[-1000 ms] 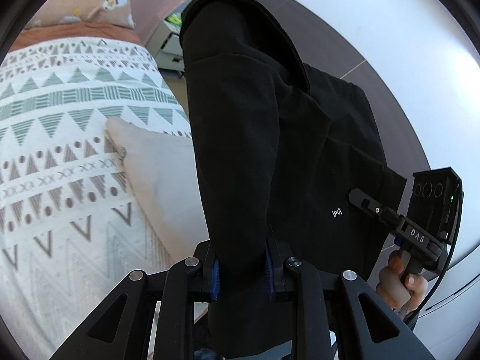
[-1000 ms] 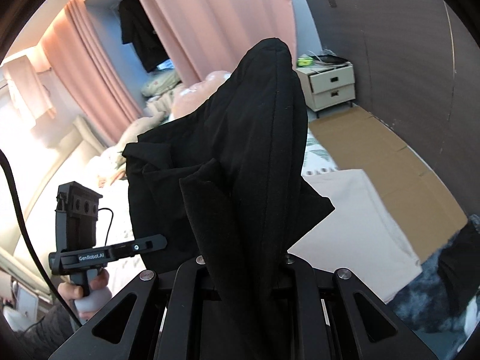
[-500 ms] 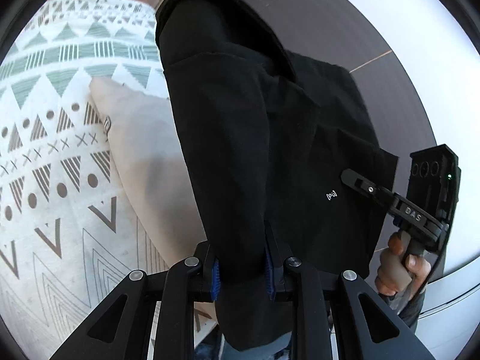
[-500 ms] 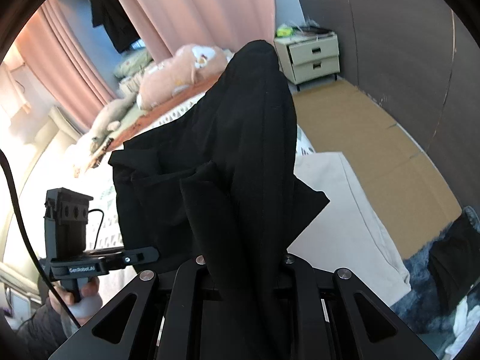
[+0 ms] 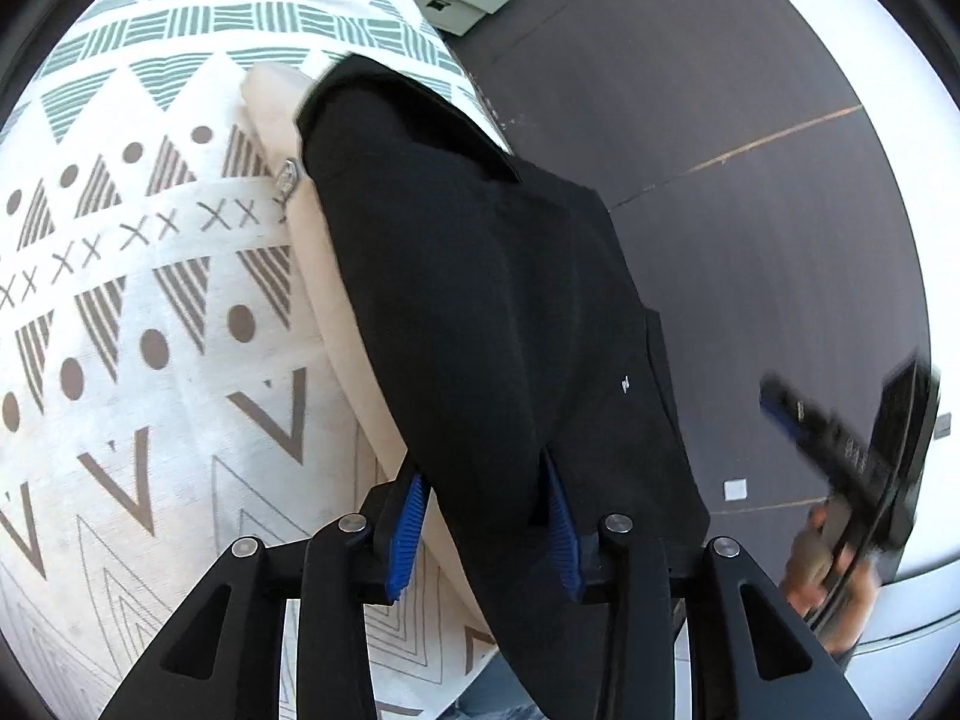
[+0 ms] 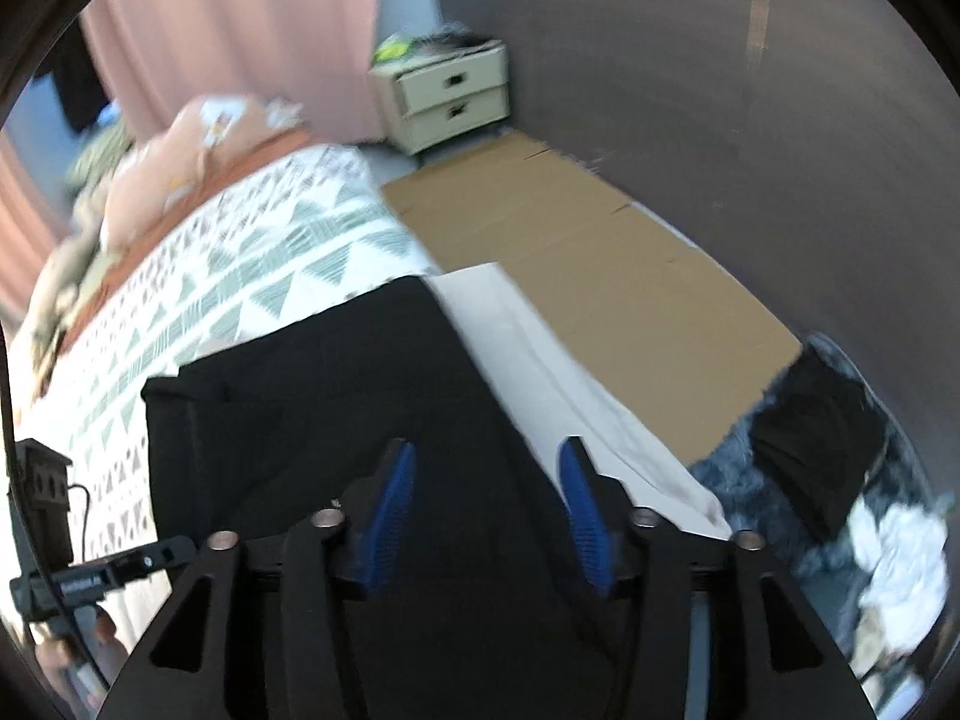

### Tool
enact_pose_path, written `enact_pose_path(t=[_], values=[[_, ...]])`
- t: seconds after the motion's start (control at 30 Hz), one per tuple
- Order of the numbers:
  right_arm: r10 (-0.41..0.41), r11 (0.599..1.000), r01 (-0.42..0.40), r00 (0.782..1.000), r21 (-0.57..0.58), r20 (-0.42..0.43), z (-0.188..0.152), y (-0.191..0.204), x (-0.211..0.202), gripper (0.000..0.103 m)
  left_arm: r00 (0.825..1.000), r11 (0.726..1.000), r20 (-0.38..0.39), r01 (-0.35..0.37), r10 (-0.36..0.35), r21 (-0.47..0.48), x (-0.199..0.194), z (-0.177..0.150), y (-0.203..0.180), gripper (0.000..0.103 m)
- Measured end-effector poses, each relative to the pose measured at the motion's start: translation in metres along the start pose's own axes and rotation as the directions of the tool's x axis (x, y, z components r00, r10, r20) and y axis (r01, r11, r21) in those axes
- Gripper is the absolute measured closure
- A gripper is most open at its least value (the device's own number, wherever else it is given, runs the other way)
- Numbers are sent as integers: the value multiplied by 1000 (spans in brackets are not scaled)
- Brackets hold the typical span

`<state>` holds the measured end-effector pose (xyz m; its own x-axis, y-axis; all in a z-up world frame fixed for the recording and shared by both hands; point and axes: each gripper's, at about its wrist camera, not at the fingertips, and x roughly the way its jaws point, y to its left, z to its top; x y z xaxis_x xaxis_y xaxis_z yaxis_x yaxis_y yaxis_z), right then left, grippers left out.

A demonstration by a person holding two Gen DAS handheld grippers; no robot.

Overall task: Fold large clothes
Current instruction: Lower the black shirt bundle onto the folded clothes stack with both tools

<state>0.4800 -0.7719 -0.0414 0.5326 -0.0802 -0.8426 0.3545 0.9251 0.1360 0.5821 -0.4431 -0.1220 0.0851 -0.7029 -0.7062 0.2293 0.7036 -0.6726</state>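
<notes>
L gripper (image 5: 483, 531) jaws opening, black garment (image 5: 492, 324) between blue pads, contact unclear. R gripper (image 6: 483, 519) jaws opening, spread wide, off the fabric. Garment lies on beige cloth (image 6: 576, 384) over patterned bedspread (image 5: 150, 228). Tiny white logo (image 5: 624, 384) unreadable.

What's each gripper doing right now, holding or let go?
Left gripper: jaws opening, black fabric garment between the pads, grip loosening.
Right gripper: jaws opening, pads clear of the garment, which lies between them.
</notes>
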Motion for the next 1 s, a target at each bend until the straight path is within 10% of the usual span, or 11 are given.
enact_pose_path(t=[0.43,0.53,0.67,0.93,1.0], values=[[91,935,-108,994,338,66,-132,-64,-2,44,996,997,77,-47,41,69,-41,3,13,62],[112,944,-109,994,311,8,-136,-53,20,45,996,996,73,-53,47,78,-38,5,13,62],[94,951,-104,994,290,51,-126,-50,27,90,996,995,77,-52,45,81,-21,7,15,62],[84,933,-103,994,345,70,-101,-66,42,94,997,997,78,-35,29,73,-2,6,14,62],[101,907,-120,993,404,68,-105,-76,45,82,996,996,80,-42,36,76,0,6,14,62]])
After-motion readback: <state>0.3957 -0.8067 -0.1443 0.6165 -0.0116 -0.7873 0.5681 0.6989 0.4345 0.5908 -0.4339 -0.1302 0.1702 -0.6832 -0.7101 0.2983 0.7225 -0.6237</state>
